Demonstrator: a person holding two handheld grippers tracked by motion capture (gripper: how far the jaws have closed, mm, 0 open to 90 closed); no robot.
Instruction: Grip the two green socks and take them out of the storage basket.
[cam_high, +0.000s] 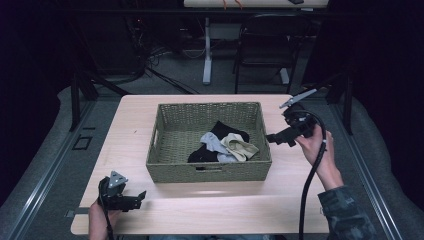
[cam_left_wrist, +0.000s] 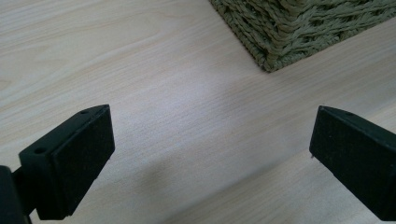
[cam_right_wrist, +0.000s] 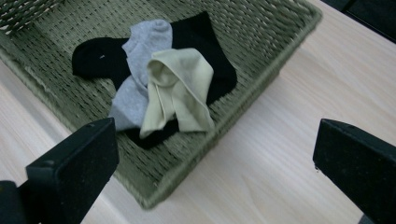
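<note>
A woven basket (cam_high: 209, 170) sits at the middle of the pale wooden counter (cam_high: 200, 210), and every place here is told from it. Inside it, toward its right half, lies a small heap of socks: a cream sock (cam_right_wrist: 180, 88) on top, a grey sock (cam_right_wrist: 135, 70) partly under it, and a black sock (cam_right_wrist: 201, 37) beneath both, spread toward the basket's far wall. The right tongs (cam_high: 274, 138) hang just outside the basket's right wall, above the counter, pointing in at the heap; their jaws stand wide apart with nothing between them, and in the right gripper view the socks lie between and beyond the two black jaws. The left tongs (cam_high: 141, 197) sit near the basket's front left corner, low over the counter and apart from the weave. Their jaws also gape wide and hold nothing, with bare wood between them and the basket's corner (cam_left_wrist: 280, 42) ahead.
</note>
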